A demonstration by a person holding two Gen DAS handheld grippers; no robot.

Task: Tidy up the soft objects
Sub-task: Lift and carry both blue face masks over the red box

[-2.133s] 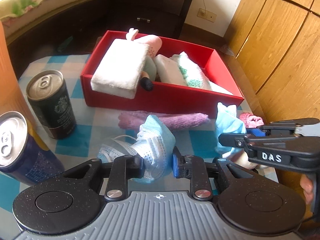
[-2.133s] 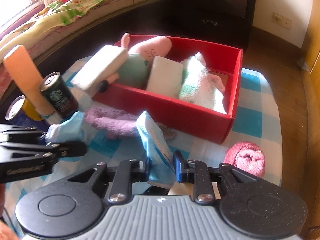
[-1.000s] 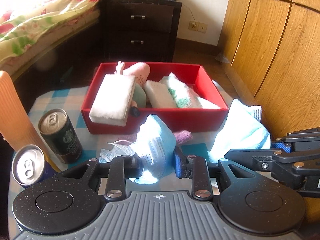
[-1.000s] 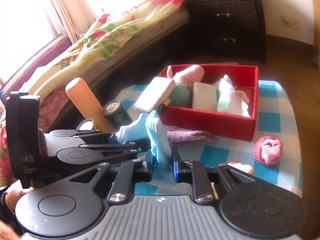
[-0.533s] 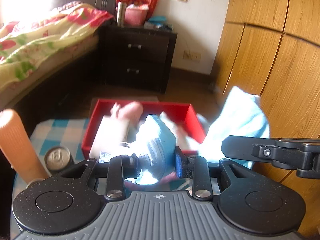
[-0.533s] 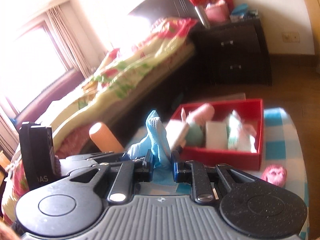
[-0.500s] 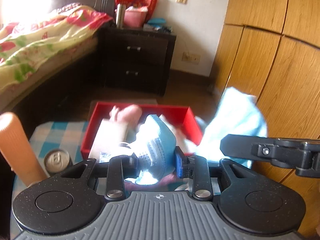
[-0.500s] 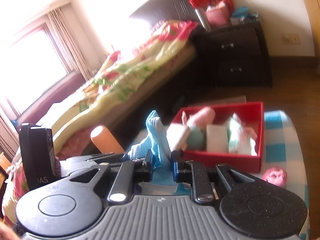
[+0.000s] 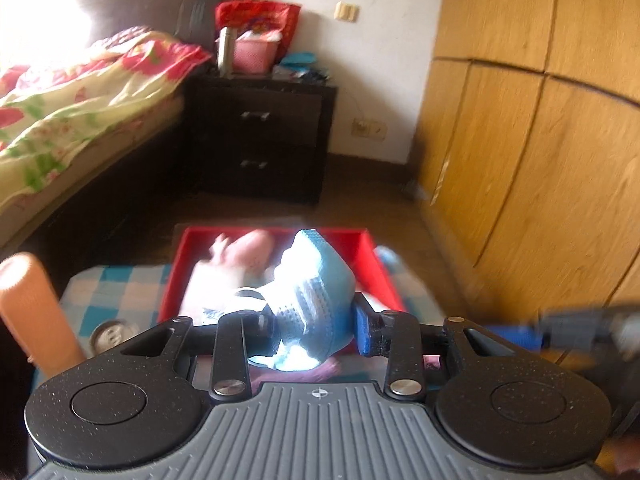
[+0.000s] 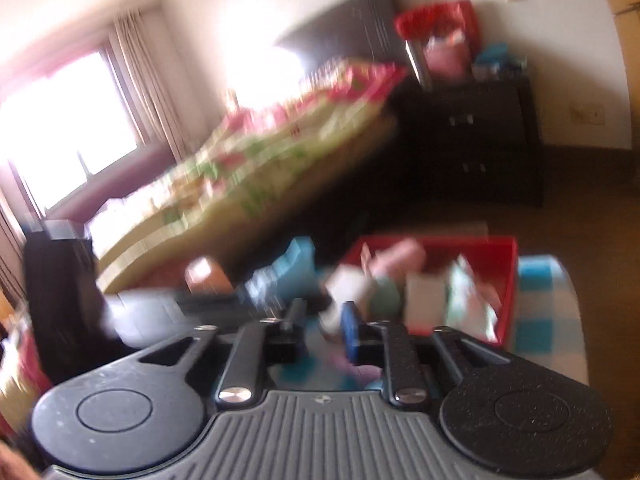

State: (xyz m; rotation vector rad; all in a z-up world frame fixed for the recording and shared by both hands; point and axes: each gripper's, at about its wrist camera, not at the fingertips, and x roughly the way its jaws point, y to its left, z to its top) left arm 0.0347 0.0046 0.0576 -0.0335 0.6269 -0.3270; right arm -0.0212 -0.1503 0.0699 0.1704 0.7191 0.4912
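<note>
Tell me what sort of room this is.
A bedroom in a home, most likely. A bed with a flowered quilt stands by a dark nightstand that has drawers, and a wooden wardrobe fills the wall on the other side.

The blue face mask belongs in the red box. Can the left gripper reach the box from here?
Probably yes. The left gripper, its jaws opening with the face mask between them, points down at the red box just ahead. Nothing stands between, though the box is already crowded.
</note>
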